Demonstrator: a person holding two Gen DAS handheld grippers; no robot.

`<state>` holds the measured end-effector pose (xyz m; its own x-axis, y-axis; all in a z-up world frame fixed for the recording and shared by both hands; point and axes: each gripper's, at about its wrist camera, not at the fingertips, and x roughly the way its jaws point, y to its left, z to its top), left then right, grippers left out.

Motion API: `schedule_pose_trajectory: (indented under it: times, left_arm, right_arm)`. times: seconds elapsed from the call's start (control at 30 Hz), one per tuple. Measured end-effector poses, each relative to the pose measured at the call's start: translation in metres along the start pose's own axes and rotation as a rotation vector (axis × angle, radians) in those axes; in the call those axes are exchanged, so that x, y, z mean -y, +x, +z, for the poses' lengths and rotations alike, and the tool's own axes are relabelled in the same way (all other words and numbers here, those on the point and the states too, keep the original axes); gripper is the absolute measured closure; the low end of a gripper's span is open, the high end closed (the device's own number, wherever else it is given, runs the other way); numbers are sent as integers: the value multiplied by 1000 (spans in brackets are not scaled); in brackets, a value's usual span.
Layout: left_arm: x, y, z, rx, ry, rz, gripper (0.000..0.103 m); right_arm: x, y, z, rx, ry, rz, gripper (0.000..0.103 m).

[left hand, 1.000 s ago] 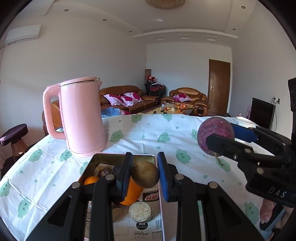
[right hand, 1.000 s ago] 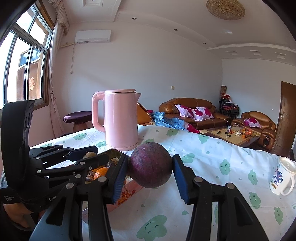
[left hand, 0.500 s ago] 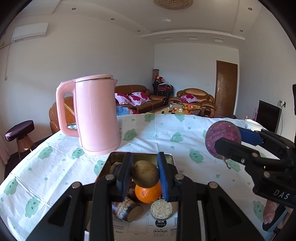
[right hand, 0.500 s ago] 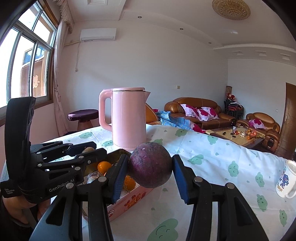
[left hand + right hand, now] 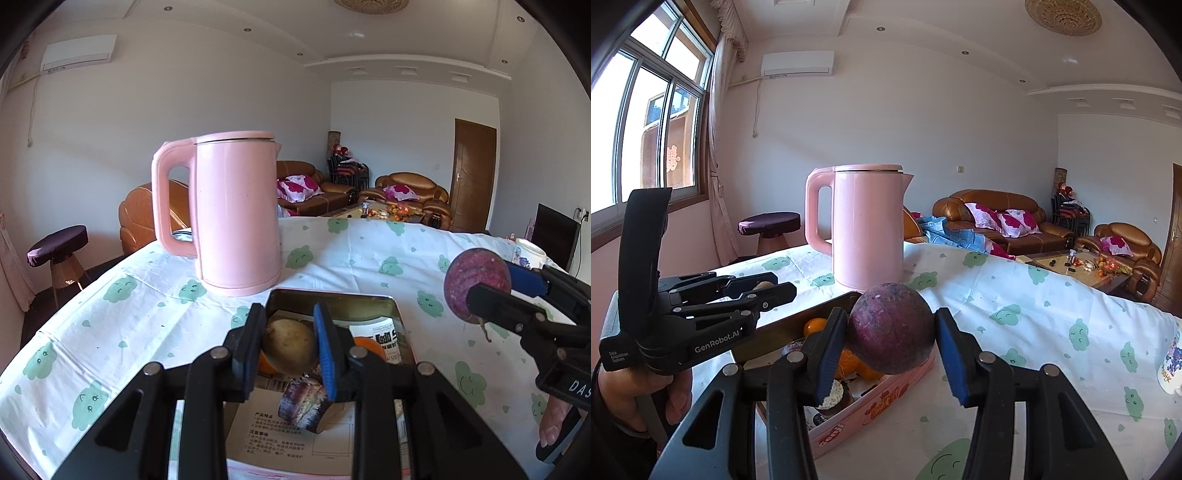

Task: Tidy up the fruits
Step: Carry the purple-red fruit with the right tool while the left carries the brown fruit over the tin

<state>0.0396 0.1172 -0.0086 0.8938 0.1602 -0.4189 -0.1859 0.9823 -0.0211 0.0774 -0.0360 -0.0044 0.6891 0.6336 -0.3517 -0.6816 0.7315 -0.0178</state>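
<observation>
Fruits are split between the two claws and the tin: one brown kiwi-like fruit [image 5: 290, 345] clamped in the left claw [image 5: 288, 347], one round purple fruit [image 5: 892, 328] gripped in the right claw [image 5: 892, 332], and at least two oranges [image 5: 814, 326] lying in the tin box [image 5: 871, 402]. Also in the tin I count one dark cut chunk [image 5: 304, 404] near the front and one small round grainy-topped piece [image 5: 831, 395]; what else lies under the claws I cannot tell.

One pink kettle [image 5: 229, 214] stands just beyond the tin's far rim, and one mug [image 5: 1171, 365] sits well to the right near the desk's edge. The desk [image 5: 122, 325] carries a white cloth with green cloud faces. Bare cloth lies open to the left of the tin and between the tin and the mug, while the far side is shut in by the kettle. The tin's near right corner sits close under the purple fruit.

Compared with a second ago, the left claw has drifted so the kettle sits more central and larger in its view, and the kiwi-like fruit hangs further over the tin. The right claw has edged nearer the tin. Both grips are unchanged.
</observation>
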Motion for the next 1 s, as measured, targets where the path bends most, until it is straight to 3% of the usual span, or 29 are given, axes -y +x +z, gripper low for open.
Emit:
schedule_pose_trajectory:
  times: [1.0]
  left_arm:
    - [-27, 1, -18, -55, -8, 10, 74]
  right_arm:
    - [-37, 29, -8, -59, -33, 69, 52]
